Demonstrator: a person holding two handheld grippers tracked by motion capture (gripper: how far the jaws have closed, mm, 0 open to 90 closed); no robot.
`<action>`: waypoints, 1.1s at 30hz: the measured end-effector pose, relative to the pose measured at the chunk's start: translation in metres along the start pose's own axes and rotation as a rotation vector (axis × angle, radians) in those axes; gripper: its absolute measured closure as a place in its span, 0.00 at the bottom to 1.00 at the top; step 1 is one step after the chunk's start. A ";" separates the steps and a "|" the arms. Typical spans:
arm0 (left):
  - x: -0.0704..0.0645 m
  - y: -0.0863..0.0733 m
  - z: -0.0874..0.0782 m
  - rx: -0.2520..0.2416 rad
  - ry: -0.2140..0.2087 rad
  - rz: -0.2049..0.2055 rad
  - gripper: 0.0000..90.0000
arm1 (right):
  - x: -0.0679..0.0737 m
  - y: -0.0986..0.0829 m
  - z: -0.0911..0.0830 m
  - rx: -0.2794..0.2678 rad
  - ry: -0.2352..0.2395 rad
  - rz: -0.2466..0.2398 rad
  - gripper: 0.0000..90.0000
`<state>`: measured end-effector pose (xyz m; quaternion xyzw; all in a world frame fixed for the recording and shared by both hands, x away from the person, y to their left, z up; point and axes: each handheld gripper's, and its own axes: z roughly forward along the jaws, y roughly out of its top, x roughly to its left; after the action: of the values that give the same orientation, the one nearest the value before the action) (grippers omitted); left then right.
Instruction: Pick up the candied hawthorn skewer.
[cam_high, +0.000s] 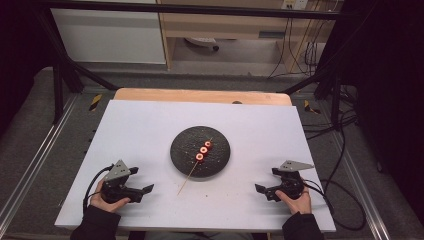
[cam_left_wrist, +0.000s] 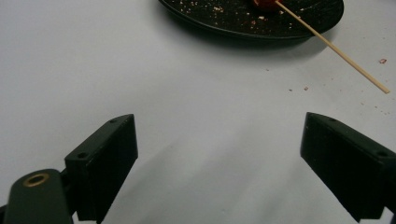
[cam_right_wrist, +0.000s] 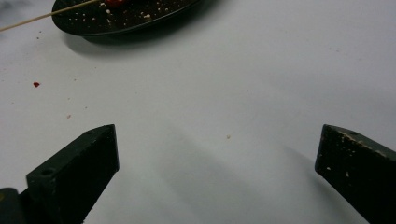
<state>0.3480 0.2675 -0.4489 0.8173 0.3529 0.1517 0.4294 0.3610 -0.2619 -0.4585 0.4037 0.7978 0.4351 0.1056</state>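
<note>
A black speckled plate (cam_high: 220, 157) lies in the middle of the white table. On it rests a wooden skewer (cam_high: 187, 180) carrying three red rings (cam_high: 203, 150); its bare end sticks out over the plate's near rim. My left gripper (cam_high: 145, 192) rests on the table at the near left, open and empty. At the near right my right gripper (cam_high: 262, 190) is open too, nothing between its jaws. The left gripper view shows the plate (cam_left_wrist: 224, 23) and skewer (cam_left_wrist: 345, 58) ahead; the right gripper view has the plate (cam_right_wrist: 140, 18) at upper left with the skewer (cam_right_wrist: 42, 16).
The white board (cam_high: 140, 130) lies on a wooden table whose far edge (cam_high: 200, 95) shows. Small red and pale crumbs (cam_right_wrist: 36, 84) dot the surface near the plate. Cables (cam_high: 345, 200) trail off the right side. Metal frame legs (cam_high: 57, 90) stand at both far corners.
</note>
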 end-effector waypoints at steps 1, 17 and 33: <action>0.000 0.000 0.000 0.001 0.003 -0.001 0.12 | 0.000 0.000 -0.001 -0.007 0.002 0.000 0.01; -0.009 0.007 0.006 0.009 -0.007 0.004 0.11 | 0.001 0.000 0.000 -0.007 0.005 -0.002 0.01; -0.021 0.024 0.012 0.012 -0.022 -0.011 0.11 | 0.002 0.001 0.000 -0.009 0.004 -0.004 0.01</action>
<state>0.3507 0.2368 -0.4354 0.8197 0.3535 0.1382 0.4290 0.3605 -0.2604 -0.4570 0.4009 0.7969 0.4391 0.1068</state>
